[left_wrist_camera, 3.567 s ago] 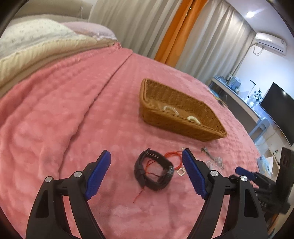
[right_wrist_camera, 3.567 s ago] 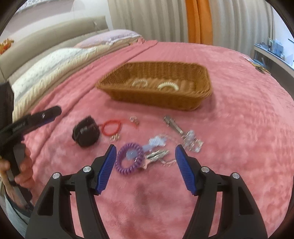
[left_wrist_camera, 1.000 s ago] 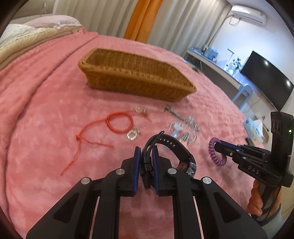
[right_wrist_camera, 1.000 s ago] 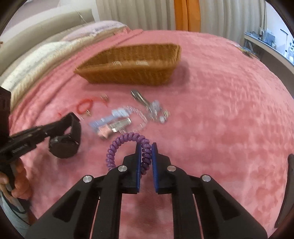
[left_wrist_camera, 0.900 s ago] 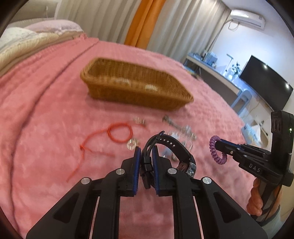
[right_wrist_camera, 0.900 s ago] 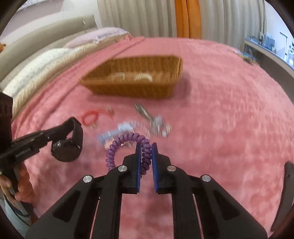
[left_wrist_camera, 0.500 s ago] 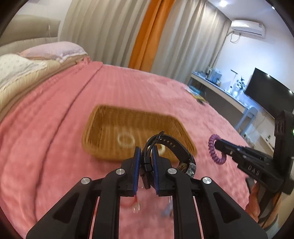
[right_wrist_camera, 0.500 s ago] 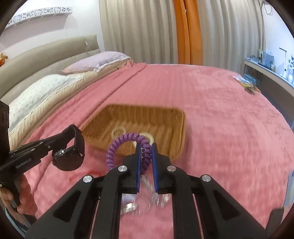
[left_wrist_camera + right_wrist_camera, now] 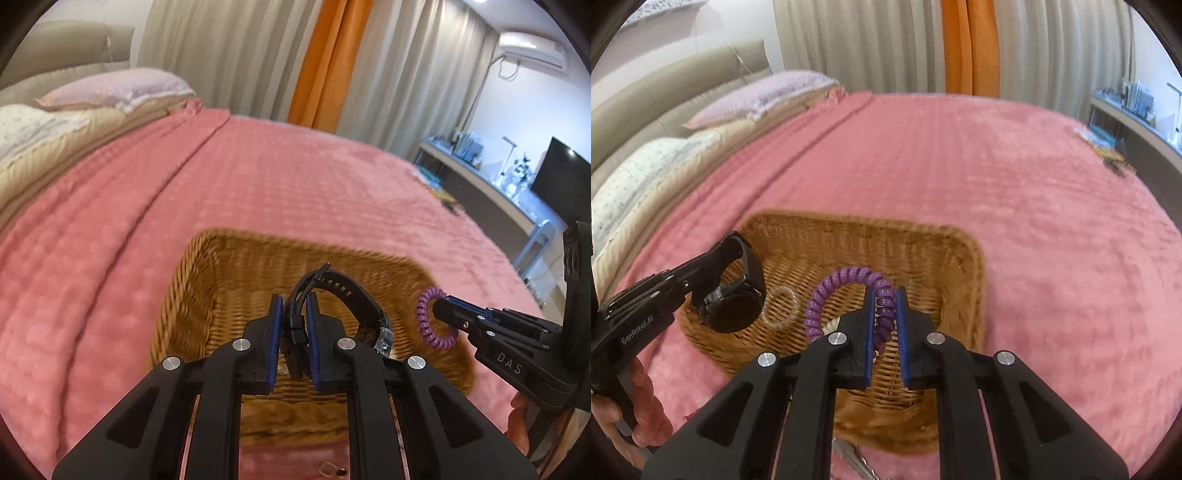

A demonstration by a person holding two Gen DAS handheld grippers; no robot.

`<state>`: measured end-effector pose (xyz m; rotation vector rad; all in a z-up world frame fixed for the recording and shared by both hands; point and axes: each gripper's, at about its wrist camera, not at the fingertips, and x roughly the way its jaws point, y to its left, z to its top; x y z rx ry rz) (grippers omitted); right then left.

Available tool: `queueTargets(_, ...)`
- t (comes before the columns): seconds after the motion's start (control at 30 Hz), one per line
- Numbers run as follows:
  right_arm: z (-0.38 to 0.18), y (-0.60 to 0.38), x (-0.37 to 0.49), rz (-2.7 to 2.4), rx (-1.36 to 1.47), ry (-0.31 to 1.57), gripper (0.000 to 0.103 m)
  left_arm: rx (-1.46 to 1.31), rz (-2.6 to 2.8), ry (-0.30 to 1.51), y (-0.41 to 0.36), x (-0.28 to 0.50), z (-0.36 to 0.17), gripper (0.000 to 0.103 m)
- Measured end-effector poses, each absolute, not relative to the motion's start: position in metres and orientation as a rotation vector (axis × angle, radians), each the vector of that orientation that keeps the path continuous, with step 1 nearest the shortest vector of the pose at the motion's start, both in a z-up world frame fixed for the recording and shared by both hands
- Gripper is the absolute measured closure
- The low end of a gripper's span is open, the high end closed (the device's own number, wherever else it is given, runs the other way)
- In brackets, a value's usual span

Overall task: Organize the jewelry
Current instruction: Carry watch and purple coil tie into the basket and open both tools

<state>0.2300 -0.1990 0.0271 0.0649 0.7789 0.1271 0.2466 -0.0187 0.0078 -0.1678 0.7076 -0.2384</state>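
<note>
My left gripper [image 9: 294, 301] is shut on the strap of a black watch [image 9: 341, 291], held in the air over the wicker basket [image 9: 192, 280]. The same watch [image 9: 733, 308] shows at the left of the right wrist view, above the basket's left end. My right gripper [image 9: 885, 295] is shut on a purple coil bracelet [image 9: 846, 278] that hangs over the basket [image 9: 964, 258]. That bracelet [image 9: 428, 321] also appears at the right of the left wrist view, pinched in the other gripper's tips. A clear bangle [image 9: 781, 308] lies on the basket floor.
The basket rests on a pink blanket [image 9: 258, 177] covering a bed, with pillows [image 9: 761, 96] at the far left. A small ring [image 9: 330, 470] and a metal clip [image 9: 849, 459] lie on the blanket in front of the basket. A desk and screen [image 9: 554, 177] stand at the right.
Both grippers have travelled forward and up from the loose jewellery to above the basket, carrying the watch and the purple coil. The basket now fills the lower middle of both views.
</note>
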Motion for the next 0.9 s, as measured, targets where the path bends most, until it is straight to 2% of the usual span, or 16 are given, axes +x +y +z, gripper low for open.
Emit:
queueTargets(0.27, -0.006, -0.186, 0.249, 0.155, 0.040, 0.892, 0.094, -0.158, -0.224, 0.778, -0.017, 0.262, -0.016, 0.091)
queueTargets(0.53, -0.004, -0.188, 0.242, 0.160, 0.053, 0.901, 0.090, -0.160, -0.243, 0.768, -0.015, 0.254, -0.007, 0.090)
queueTargets(0.57, -0.002, -0.189, 0.240, 0.158, 0.053, 0.897, 0.086, -0.162, -0.248, 0.768, -0.015, 0.251, -0.006, 0.087)
queueTargets(0.63, 0.002, -0.190, 0.233, 0.154, 0.048, 0.881, 0.076, -0.172, -0.258, 0.761, -0.012, 0.245, -0.002, 0.070)
queueTargets(0.67, 0.004, -0.191, 0.230, 0.153, 0.048, 0.874, 0.068, -0.179, -0.261, 0.746, -0.010, 0.238, 0.003, 0.061)
queueTargets(0.7, 0.007, -0.192, 0.225, 0.153, 0.048, 0.863, 0.057, -0.181, -0.263, 0.731, -0.009, 0.232, 0.008, 0.057)
queueTargets(0.83, 0.021, -0.190, 0.199, 0.166, 0.041, 0.813, 0.054, -0.172, -0.286, 0.685, -0.006, 0.205, 0.025, 0.056)
queueTargets(0.9, 0.027, -0.188, 0.182, 0.174, 0.038, 0.794, 0.054, -0.170, -0.299, 0.658, -0.004, 0.185, 0.036, 0.049)
